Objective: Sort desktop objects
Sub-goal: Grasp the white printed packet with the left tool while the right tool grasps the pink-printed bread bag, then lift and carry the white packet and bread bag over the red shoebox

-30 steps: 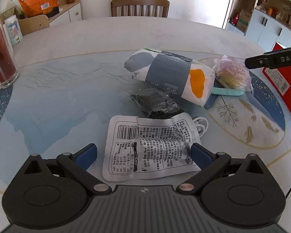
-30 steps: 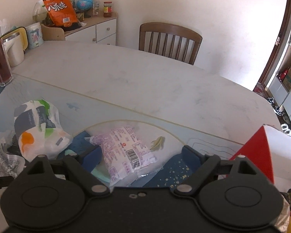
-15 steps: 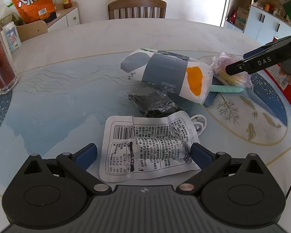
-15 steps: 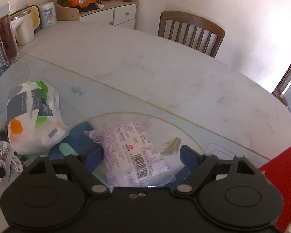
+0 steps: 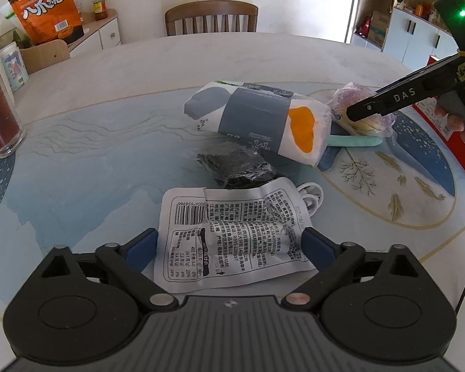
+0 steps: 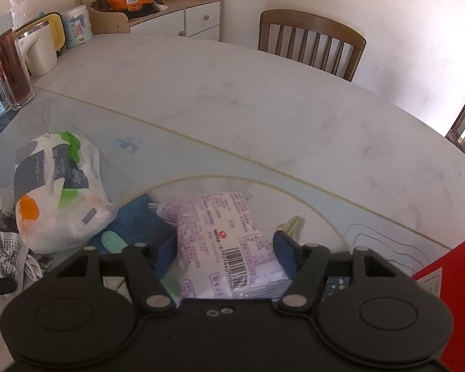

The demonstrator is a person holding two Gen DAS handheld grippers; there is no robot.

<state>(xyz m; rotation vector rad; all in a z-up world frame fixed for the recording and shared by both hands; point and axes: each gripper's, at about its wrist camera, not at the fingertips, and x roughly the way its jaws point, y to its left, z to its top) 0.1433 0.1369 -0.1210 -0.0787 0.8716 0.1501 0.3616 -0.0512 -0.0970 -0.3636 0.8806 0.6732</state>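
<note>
A white snack packet (image 5: pixel 232 235), barcode side up, lies flat between the fingers of my left gripper (image 5: pixel 229 248). Those jaws stand wide and are closing, with the pads just beside its edges. A purple snack packet (image 6: pixel 223 238) sits between the fingers of my right gripper (image 6: pixel 224 252), whose jaws are closing with both pads against its sides. In the left wrist view one right finger (image 5: pixel 384 104) crosses that purple packet (image 5: pixel 347 99). A white, grey and orange tissue pack (image 5: pixel 257 124) lies between the two packets, with a dark crinkled packet (image 5: pixel 235 167) in front of it.
A mint-green stick (image 5: pixel 353 140) and a white cable (image 5: pixel 310 198) lie by the tissue pack (image 6: pixel 59 192). A red box (image 6: pixel 449 266) stands at the right. A tall glass of red-brown contents (image 6: pixel 11 71) and a kettle (image 6: pixel 43 46) stand far left. A chair (image 6: pixel 313 43) is behind the table (image 6: pixel 232 93).
My right gripper has come down over the purple packet and its jaws have narrowed onto it. The left gripper has stayed put, its jaws slightly narrower.
</note>
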